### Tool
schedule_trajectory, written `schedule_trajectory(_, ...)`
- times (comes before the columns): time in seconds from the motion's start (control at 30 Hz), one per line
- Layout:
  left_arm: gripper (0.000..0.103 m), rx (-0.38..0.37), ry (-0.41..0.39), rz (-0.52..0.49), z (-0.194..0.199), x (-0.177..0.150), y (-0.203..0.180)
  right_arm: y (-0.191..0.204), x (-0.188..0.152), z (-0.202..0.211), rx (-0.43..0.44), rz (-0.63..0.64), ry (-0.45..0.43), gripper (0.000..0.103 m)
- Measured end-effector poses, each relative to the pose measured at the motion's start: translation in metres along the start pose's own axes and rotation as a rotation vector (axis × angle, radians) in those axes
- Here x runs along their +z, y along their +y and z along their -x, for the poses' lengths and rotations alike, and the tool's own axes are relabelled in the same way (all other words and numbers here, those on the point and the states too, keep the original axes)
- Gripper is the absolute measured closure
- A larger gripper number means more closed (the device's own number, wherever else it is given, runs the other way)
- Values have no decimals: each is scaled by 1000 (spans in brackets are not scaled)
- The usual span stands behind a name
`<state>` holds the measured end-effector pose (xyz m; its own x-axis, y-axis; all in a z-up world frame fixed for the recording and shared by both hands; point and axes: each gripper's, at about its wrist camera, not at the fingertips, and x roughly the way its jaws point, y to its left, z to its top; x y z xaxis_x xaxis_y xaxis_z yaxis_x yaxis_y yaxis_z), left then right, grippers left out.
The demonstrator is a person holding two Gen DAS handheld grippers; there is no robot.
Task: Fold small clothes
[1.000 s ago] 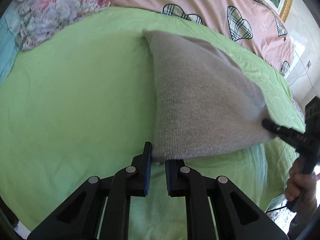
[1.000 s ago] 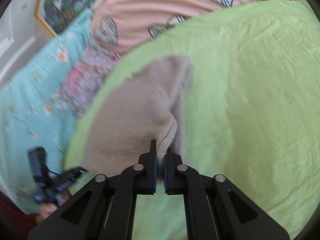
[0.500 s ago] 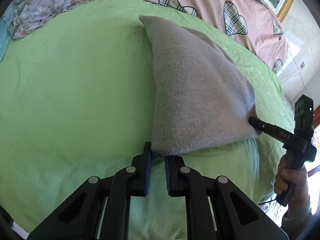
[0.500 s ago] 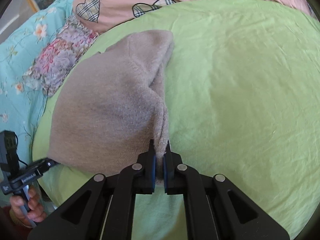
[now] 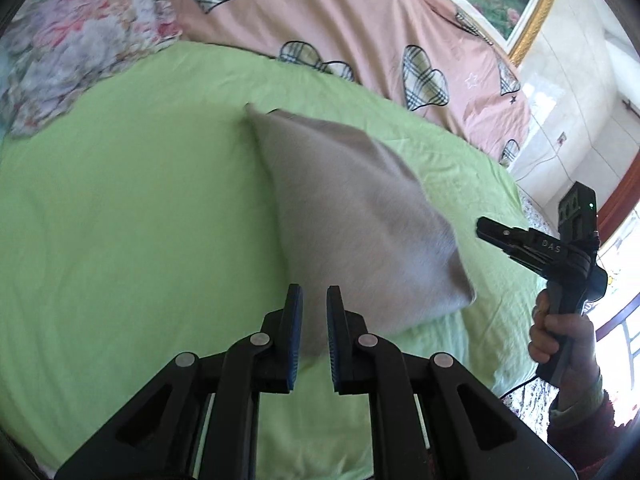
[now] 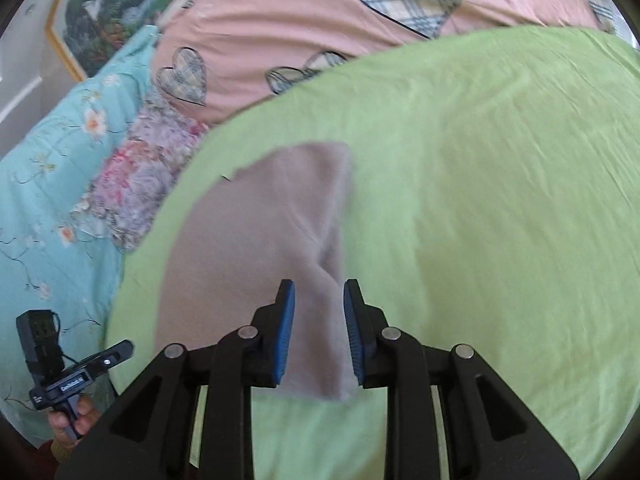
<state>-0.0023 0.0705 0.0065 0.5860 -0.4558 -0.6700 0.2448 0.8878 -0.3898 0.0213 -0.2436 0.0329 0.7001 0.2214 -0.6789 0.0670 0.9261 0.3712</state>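
A grey knitted garment (image 5: 352, 216) lies folded on the green bed sheet (image 5: 132, 216). In the left wrist view my left gripper (image 5: 314, 308) is open and empty, just above the garment's near left corner. My right gripper (image 5: 486, 229) hangs in the air to the right of the garment, apart from it. In the right wrist view the right gripper (image 6: 319, 300) is open and empty over the garment's (image 6: 256, 240) near right corner. The left gripper (image 6: 120, 350) shows at the lower left.
A pink quilt with plaid hearts (image 5: 360, 20) lies along the far side of the bed. A floral pillow (image 5: 72, 48) and teal bedding (image 6: 48, 184) lie at the left. A framed picture (image 6: 104, 16) hangs on the wall. The bed's near edge is below both grippers.
Both grippers have opened and let go of the garment's near corners. The garment has dropped flat on the sheet. Both grippers have pulled back and up.
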Motion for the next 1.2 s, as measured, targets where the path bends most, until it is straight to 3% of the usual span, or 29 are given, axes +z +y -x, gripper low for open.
schedule_trajectory(0.17,81,-7,-9,-28,-22,30,-9,22,10,-23,7,39,35,74)
schedule_trajectory(0.2,79,3,-4,-38,-25,35,-9,22,11,-27,-2,41,43,72)
schedule_trajectory(0.27,77,15,-4,-40,-32,44,-8,18,16,-32,-12,34,40,55)
schedule_trajectory(0.33,75,14,-6,-28,-38,51,-7,8,21,-39,-10,-3,39,49)
schedule_trajectory(0.53,75,-47,-3,-34,-54,64,-11,-27,28,-72,60,-149,106,49)
schedule_trajectory(0.6,75,-29,19,-41,-64,64,-10,-33,26,-81,87,-189,129,54)
schedule_trajectory(0.67,75,-24,27,-39,-67,65,-10,-29,26,-84,85,-160,143,84)
schedule_trajectory(0.73,74,-24,23,-49,-66,66,-13,-20,31,-76,84,-117,120,89)
schedule_trajectory(0.83,66,-16,21,-64,-66,70,-15,-4,43,-57,75,-37,52,91)
schedule_trajectory(0.97,66,-18,21,-71,-70,76,-16,-15,41,-79,-27,-8,100,91)
schedule_trajectory(1.1,68,-41,19,-93,-76,82,-18,-24,33,-83,-27,-44,103,91)
schedule_trajectory(1.2,68,-53,20,-105,-81,84,-18,-12,37,-77,-61,17,80,91)
